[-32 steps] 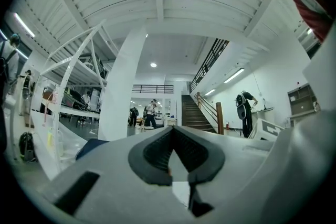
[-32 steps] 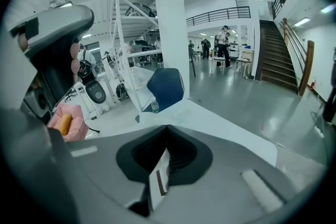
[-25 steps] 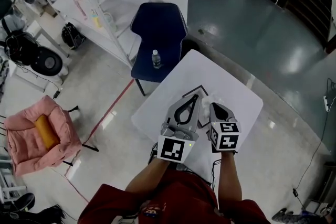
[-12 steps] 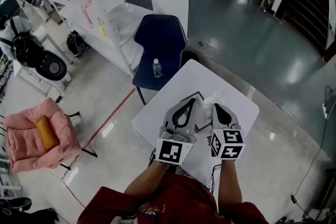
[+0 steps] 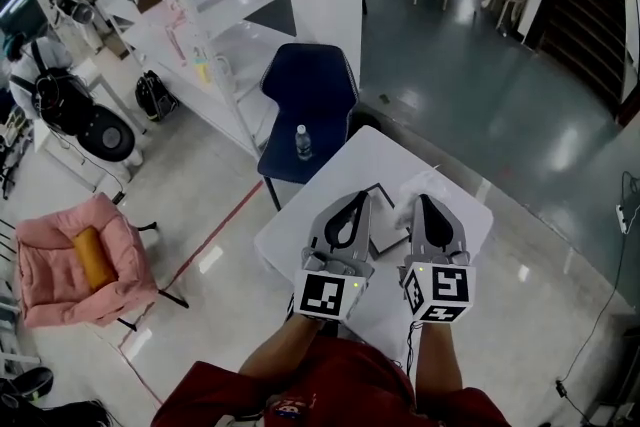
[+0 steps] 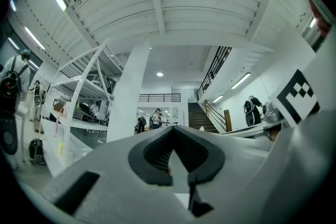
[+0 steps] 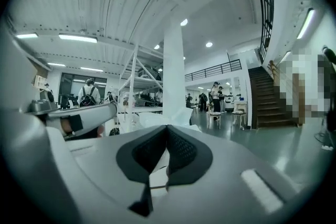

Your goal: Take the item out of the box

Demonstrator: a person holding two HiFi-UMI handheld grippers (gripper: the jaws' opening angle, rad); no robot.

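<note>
**Right claw closed on the white item, just clear of the box**

The right gripper (image 5: 424,199) had its jaws drawn together. A crumpled white item (image 5: 418,181) sat right at their tips and looked pinched there. In the right gripper view the same white item (image 7: 157,119) rose just past the closed pads. That put the item just beyond the far right edge of the box (image 5: 380,187), outside its dark rim.

The left gripper (image 5: 362,199) also had its jaws together, with nothing seen between them. Its tips lay at the box's left rim, near the far corner. Whether they touched the rim could not be told.

The box lay flat on a white table (image 5: 370,155), between the two grippers. Beyond the box, past the table's far left edge, stood a dark blue chair (image 5: 305,90) with a small bottle (image 5: 303,143) upright on its seat.
</note>
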